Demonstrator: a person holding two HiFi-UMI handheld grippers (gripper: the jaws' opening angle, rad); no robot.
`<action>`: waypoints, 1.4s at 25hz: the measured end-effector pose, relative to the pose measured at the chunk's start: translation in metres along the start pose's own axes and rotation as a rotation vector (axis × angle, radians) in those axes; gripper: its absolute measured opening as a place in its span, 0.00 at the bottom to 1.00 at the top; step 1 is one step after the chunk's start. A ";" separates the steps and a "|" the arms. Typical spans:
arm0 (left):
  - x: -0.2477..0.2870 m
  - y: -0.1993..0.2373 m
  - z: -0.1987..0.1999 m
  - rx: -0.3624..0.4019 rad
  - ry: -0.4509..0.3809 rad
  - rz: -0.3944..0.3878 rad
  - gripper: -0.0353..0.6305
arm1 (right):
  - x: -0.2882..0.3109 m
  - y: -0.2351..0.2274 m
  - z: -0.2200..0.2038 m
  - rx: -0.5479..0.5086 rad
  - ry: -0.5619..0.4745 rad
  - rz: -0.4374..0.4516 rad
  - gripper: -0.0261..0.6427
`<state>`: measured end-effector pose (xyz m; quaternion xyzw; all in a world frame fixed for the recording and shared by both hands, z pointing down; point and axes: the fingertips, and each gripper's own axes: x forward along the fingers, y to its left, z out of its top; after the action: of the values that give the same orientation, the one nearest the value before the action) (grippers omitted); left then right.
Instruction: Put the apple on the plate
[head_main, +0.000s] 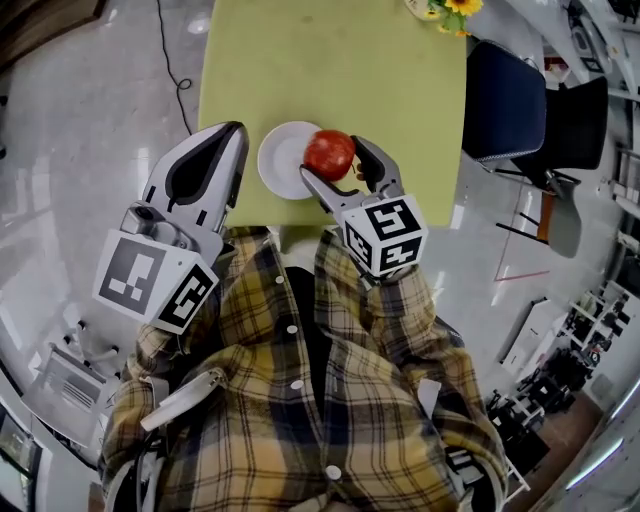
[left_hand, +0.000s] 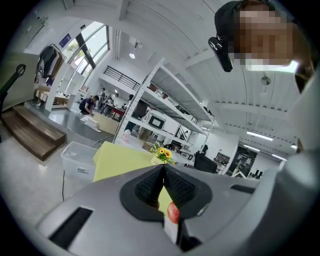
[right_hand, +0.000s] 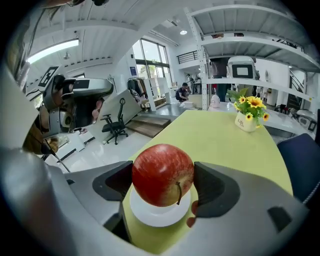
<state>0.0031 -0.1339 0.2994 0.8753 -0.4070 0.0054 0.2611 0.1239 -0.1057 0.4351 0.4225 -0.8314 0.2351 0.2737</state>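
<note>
A red apple (head_main: 329, 154) (right_hand: 162, 175) is clamped between the jaws of my right gripper (head_main: 338, 165) (right_hand: 163, 181), stem toward the camera. It hangs just above the right part of a small white plate (head_main: 283, 160) (right_hand: 159, 213) on the yellow-green table (head_main: 330, 70). My left gripper (head_main: 230, 150) (left_hand: 163, 186) is shut and empty, held off the table's left edge beside the plate. Through a gap below its jaws, the left gripper view catches a sliver of the apple (left_hand: 173, 212).
A small pot of sunflowers (head_main: 447, 10) (right_hand: 248, 114) stands at the table's far right corner. A dark blue chair (head_main: 505, 100) sits by the right side. A cable (head_main: 172, 60) runs over the floor at left, near a clear storage box (left_hand: 77, 157).
</note>
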 end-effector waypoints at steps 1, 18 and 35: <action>0.000 0.001 -0.001 0.000 0.003 -0.004 0.06 | 0.003 0.000 -0.004 -0.004 0.010 -0.003 0.59; -0.019 0.014 -0.022 -0.029 0.027 -0.033 0.06 | 0.037 0.010 -0.061 -0.107 0.178 -0.090 0.59; -0.031 0.028 -0.030 -0.058 0.016 -0.016 0.06 | 0.055 0.015 -0.077 -0.162 0.274 -0.146 0.59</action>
<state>-0.0312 -0.1130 0.3308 0.8706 -0.3979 -0.0015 0.2895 0.1038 -0.0811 0.5261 0.4226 -0.7697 0.2023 0.4337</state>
